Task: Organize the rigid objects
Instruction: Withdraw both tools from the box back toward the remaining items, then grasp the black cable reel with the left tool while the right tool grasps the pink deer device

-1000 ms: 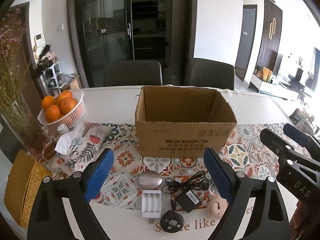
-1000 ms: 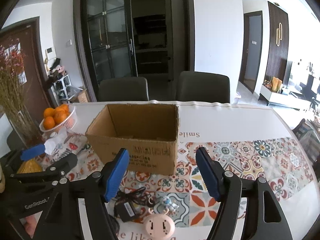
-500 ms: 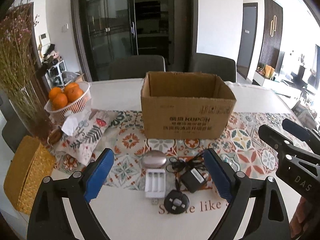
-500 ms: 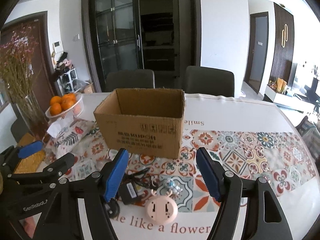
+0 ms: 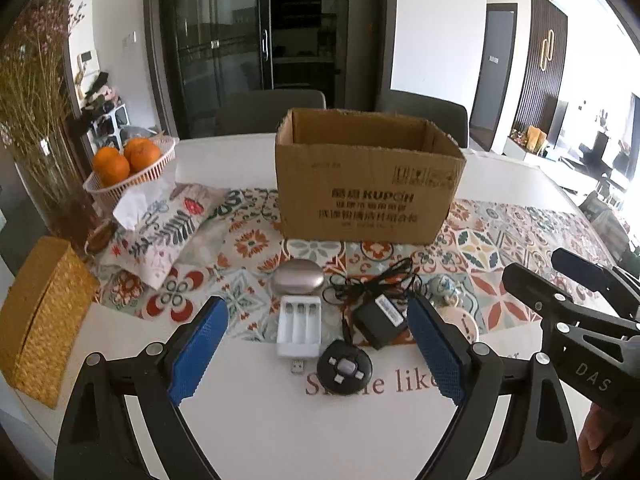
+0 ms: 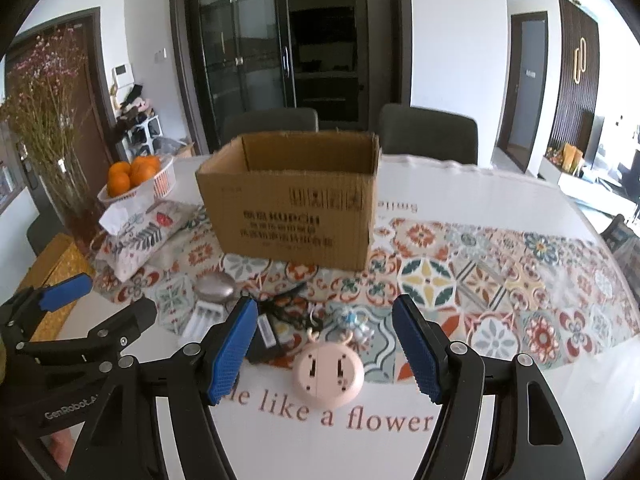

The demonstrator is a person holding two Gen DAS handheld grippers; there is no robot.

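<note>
An open cardboard box (image 5: 368, 196) (image 6: 292, 216) stands on the patterned runner at mid table. In front of it lie a silver oval case (image 5: 298, 280) (image 6: 214, 288), a white battery charger (image 5: 299, 326) (image 6: 204, 320), a black round device (image 5: 344, 367), a black power adapter (image 5: 380, 322) (image 6: 266, 336) with a tangled cord, a small figurine (image 5: 444, 294) (image 6: 352, 322) and a pink round gadget (image 6: 328, 374) (image 5: 460, 324). My left gripper (image 5: 316, 352) hangs open above the charger and round device. My right gripper (image 6: 326, 354) is open over the pink gadget, holding nothing.
A basket of oranges (image 5: 128, 164), a floral tissue pouch (image 5: 164, 232), a vase of dried flowers (image 5: 44, 152) and a woven yellow box (image 5: 36, 320) fill the left side. A small USB plug (image 5: 297, 367) lies by the charger. Two chairs (image 6: 428, 132) stand behind the table.
Both grippers have sunk toward the table and drawn back a little, so the box and small items sit higher and farther in view. Their jaws kept the same width.
</note>
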